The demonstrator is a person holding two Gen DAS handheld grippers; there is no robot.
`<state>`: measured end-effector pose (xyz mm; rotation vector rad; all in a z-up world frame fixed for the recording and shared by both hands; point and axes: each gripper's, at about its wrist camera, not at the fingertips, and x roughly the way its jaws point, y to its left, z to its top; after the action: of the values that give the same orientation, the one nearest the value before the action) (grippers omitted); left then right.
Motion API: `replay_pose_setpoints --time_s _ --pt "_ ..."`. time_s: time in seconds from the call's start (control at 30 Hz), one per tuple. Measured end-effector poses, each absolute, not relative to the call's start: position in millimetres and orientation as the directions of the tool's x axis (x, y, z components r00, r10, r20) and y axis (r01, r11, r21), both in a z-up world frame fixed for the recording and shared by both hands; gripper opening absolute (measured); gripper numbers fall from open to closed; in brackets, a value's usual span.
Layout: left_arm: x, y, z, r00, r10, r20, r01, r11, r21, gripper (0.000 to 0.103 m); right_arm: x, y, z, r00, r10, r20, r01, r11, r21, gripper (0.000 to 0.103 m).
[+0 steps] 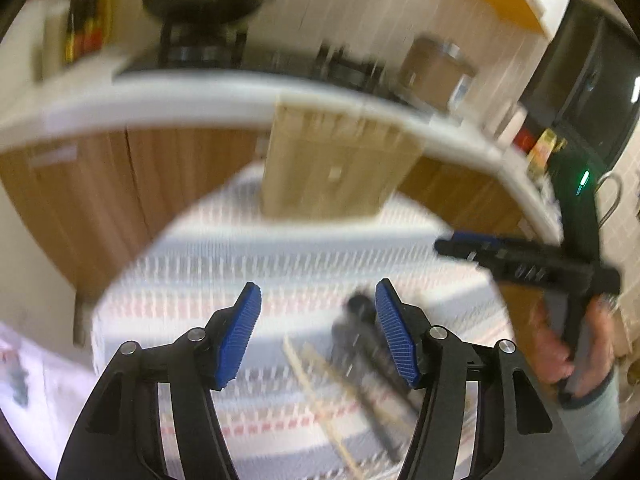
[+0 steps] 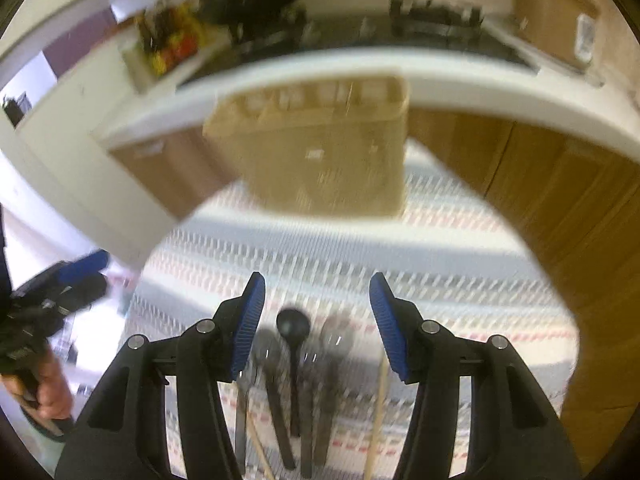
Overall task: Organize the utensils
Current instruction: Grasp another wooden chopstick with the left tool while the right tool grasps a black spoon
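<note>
Both views are motion-blurred. A wooden utensil holder [image 1: 332, 164] with several slots stands at the far side of a striped cloth [image 1: 240, 264]; it also shows in the right wrist view [image 2: 328, 152]. My left gripper [image 1: 318, 300] is open and empty above the cloth. Dark utensils [image 1: 368, 344] and wooden chopsticks [image 1: 320, 392] lie under its right finger. My right gripper [image 2: 316, 292] is open and empty above several black spoons and forks [image 2: 294, 360] and a wooden chopstick [image 2: 378, 412]. The right gripper also shows in the left wrist view [image 1: 452, 242], the left in the right wrist view [image 2: 92, 264].
A white kitchen counter edge [image 1: 200, 100] with wooden cabinets [image 1: 120, 184] runs behind the cloth. On it are a stove with a black pan [image 1: 204, 4], bottles [image 1: 86, 20] and a brown pot [image 1: 436, 68]. A faucet [image 1: 612, 196] is at the right.
</note>
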<state>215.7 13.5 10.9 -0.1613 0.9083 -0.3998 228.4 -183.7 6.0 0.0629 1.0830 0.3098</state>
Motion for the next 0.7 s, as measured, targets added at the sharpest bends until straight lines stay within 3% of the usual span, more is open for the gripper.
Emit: replay_pose_setpoints --time_s 0.2,0.37,0.7 --pt "210.1 6.5 -58.5 0.384 -0.393 -0.835 0.247 0.915 -0.318 0.042 236.1 -168.0 -43.7 0.285 0.292 -0.913 -0.207 0.949 0.239 0.051" --pt "203.3 -7.3 -93.2 0.342 -0.321 -0.883 0.249 0.937 -0.244 0.028 243.9 -142.6 -63.5 0.242 0.248 -0.938 -0.228 0.954 0.194 0.051" --pt "189.5 -37.7 -94.3 0.43 -0.163 -0.888 0.276 0.96 -0.043 0.028 255.3 -108.3 -87.2 0.229 0.166 -0.959 -0.256 0.961 0.105 0.051"
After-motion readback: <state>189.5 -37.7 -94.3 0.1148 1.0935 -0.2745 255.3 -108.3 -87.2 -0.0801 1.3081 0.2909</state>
